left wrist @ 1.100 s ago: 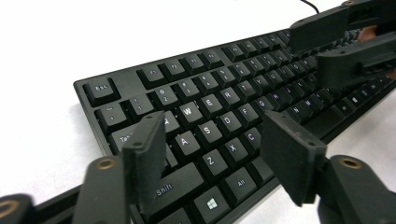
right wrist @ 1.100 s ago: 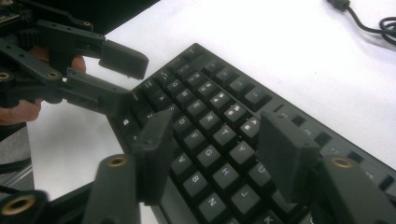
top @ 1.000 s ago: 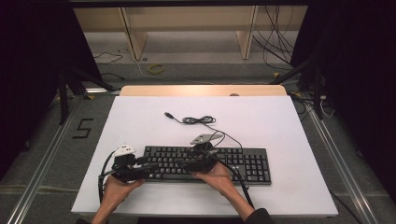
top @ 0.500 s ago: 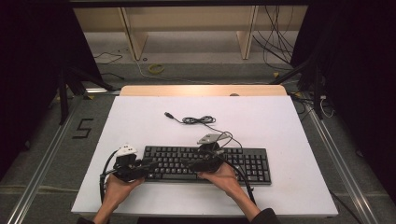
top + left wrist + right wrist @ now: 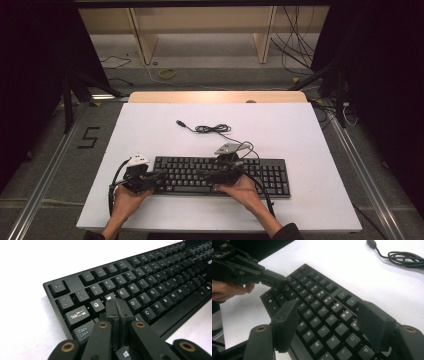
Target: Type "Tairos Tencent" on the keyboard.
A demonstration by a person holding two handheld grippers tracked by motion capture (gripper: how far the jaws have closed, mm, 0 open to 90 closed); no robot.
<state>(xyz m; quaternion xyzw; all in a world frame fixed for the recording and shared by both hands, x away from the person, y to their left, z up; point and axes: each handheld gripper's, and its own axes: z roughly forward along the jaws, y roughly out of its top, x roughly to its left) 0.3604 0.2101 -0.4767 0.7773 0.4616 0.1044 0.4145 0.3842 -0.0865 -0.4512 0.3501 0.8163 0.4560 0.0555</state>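
Observation:
A black keyboard (image 5: 260, 172) lies near the front of the white table (image 5: 300, 130), its cable (image 5: 215, 129) coiled behind it with a USB plug at the end. My left gripper (image 5: 161, 174) is shut, its tips (image 5: 116, 305) pressed together over the keys near W and A at the keyboard's (image 5: 160, 280) left end. My right gripper (image 5: 202, 175) is open above the middle keys; its jaws straddle the H, J, K, U keys of the keyboard (image 5: 324, 315). The left gripper (image 5: 277, 280) also appears in the right gripper view, shut over the left keys.
The table's far edge is a wooden strip (image 5: 215, 96). Beyond it on the floor lie cables (image 5: 295, 45) and a yellow ring (image 5: 166, 73). Dark stands flank the table on both sides.
Both grippers and hands have stayed over the keyboard with only slight shifts. The keyboard and cable have not moved.

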